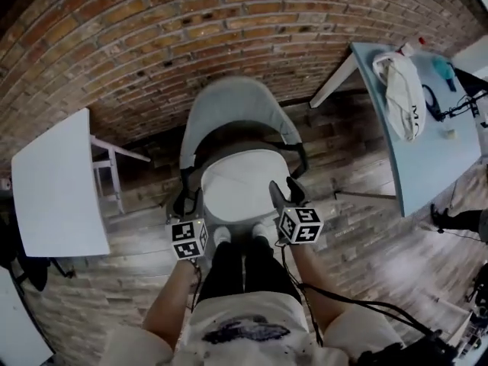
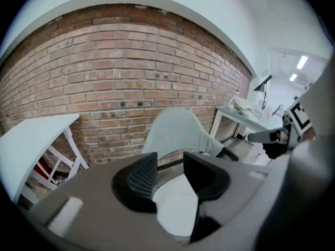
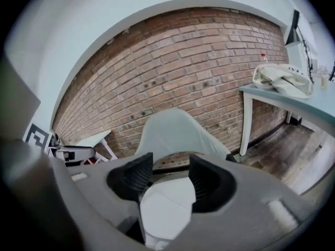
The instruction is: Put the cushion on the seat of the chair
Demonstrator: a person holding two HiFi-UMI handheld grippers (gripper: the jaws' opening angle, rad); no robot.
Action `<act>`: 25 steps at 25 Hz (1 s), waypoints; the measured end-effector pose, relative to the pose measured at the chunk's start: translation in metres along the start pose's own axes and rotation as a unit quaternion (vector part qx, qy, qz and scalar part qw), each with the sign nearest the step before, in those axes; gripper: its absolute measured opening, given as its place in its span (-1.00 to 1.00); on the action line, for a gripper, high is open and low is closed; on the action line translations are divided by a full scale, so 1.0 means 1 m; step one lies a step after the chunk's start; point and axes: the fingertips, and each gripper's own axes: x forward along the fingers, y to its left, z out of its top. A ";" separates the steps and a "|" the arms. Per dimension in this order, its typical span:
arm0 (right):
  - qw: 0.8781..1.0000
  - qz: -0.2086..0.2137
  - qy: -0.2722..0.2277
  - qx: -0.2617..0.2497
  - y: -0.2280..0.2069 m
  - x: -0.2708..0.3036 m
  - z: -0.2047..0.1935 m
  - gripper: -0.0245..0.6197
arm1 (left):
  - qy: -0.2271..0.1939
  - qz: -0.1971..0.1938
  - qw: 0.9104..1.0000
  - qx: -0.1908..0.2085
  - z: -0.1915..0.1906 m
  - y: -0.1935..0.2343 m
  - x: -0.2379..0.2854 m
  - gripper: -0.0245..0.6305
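Head view hides the chair (image 1: 229,109) seat under the cushion (image 1: 240,189), grasped by left tool (image 2: 170,160) and right tool (image 3: 171,160).

Wall: a red-brown brick wall (image 1: 191,21) fills the top of the head view. In both gripper views pale plaster sits above it (the arch there is only lens curve).
Floor: grey-brown wood planks (image 1: 366,242) run across the middle and lower right.
Left furniture: a white table (image 1: 57,181) stands at the left edge, its white legs close to the bricks.
Right furniture: a pale blue table (image 1: 435,166) on white legs is at the upper right. A crumpled white cloth (image 1: 404,90) lies on it.
Light: bright ceiling strips (image 2: 301,63) are at the upper right of the left gripper view. A black desk lamp (image 3: 294,25) is at the upper right of the right gripper view.
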 end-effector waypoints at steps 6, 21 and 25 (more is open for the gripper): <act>0.997 0.024 -0.068 -0.014 0.067 -0.054 0.087 -0.27 | -0.060 -0.030 0.998 0.011 0.093 -0.017 -0.064 -0.47; 0.979 0.053 -0.174 -0.089 0.134 -0.147 0.205 -0.60 | -0.183 -0.063 0.979 0.066 0.213 -0.062 -0.145 -0.76; 0.979 0.056 -0.177 -0.086 0.137 -0.150 0.206 -0.79 | -0.187 -0.064 0.978 0.064 0.217 -0.067 -0.145 -0.89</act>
